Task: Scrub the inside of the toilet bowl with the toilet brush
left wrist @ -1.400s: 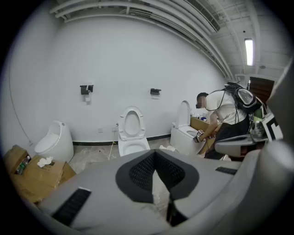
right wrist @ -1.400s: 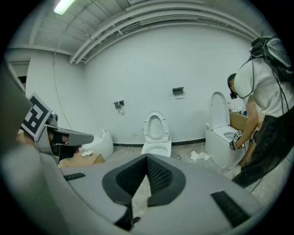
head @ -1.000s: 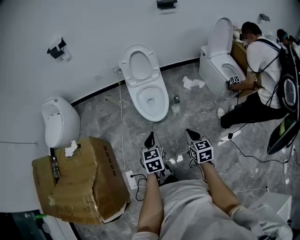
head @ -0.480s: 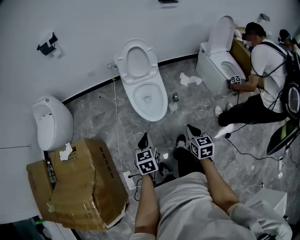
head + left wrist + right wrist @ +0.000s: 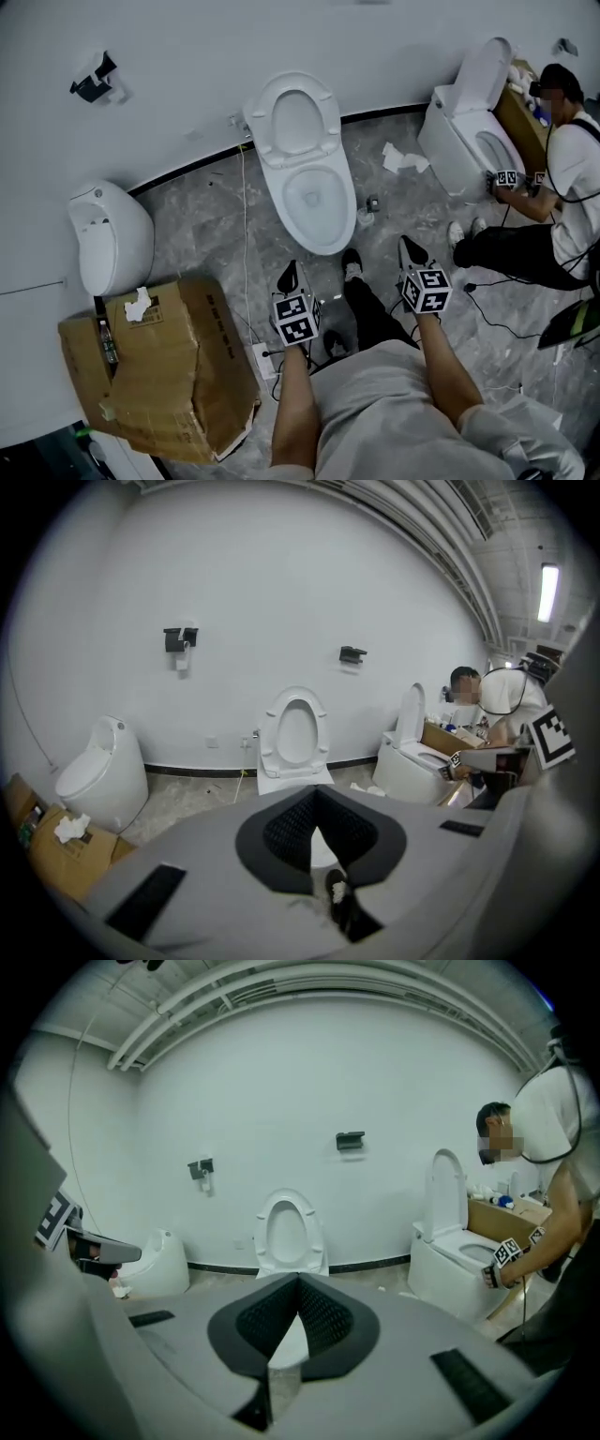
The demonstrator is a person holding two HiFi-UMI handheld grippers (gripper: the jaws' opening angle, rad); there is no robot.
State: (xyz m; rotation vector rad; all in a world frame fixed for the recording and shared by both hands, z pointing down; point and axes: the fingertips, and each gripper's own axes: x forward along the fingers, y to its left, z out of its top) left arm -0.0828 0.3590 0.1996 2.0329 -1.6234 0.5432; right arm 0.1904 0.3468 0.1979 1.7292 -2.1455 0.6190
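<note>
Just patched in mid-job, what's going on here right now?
A person stands facing the open toilet with a gripper in each hand. The left gripper and the right gripper are both shut, with nothing between the jaws. No toilet brush is held, so scrubbing has not started. At the far right, another person crouches at a second toilet.

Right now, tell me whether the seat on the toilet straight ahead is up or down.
Up. The seat stands raised toward the wall in the head view, leaving the bowl below it uncovered.
</note>
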